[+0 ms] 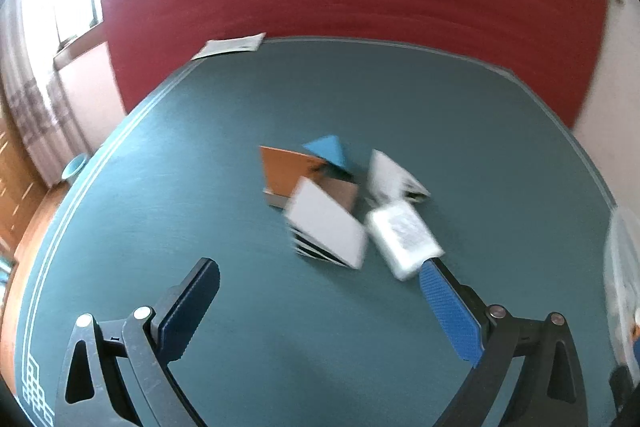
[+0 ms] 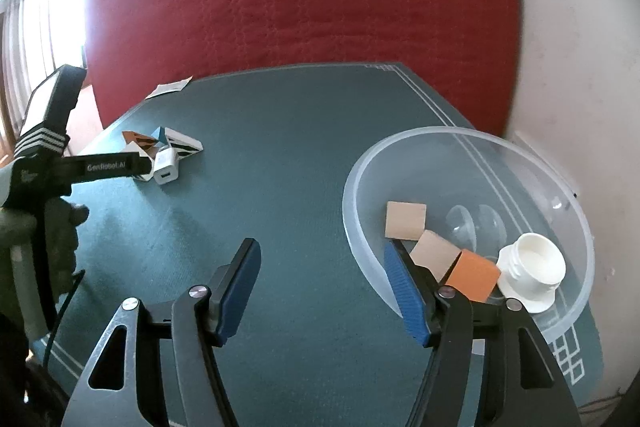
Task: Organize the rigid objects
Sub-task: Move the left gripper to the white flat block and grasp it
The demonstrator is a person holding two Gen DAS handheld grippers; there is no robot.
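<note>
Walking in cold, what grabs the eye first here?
Probably the clear plastic bowl at the right of the teal table, holding tan and orange blocks and a white jar lid. Next, the jumble of small boxes and a white charger mid-table, with the open left gripper near it.

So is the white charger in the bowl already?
No, the charger lies on the table among the small boxes, far from the bowl.

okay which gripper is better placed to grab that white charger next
Left. The left gripper is open and faces the white charger, which lies just beyond one fingertip. The right gripper sits beside the clear bowl, across the table.
</note>
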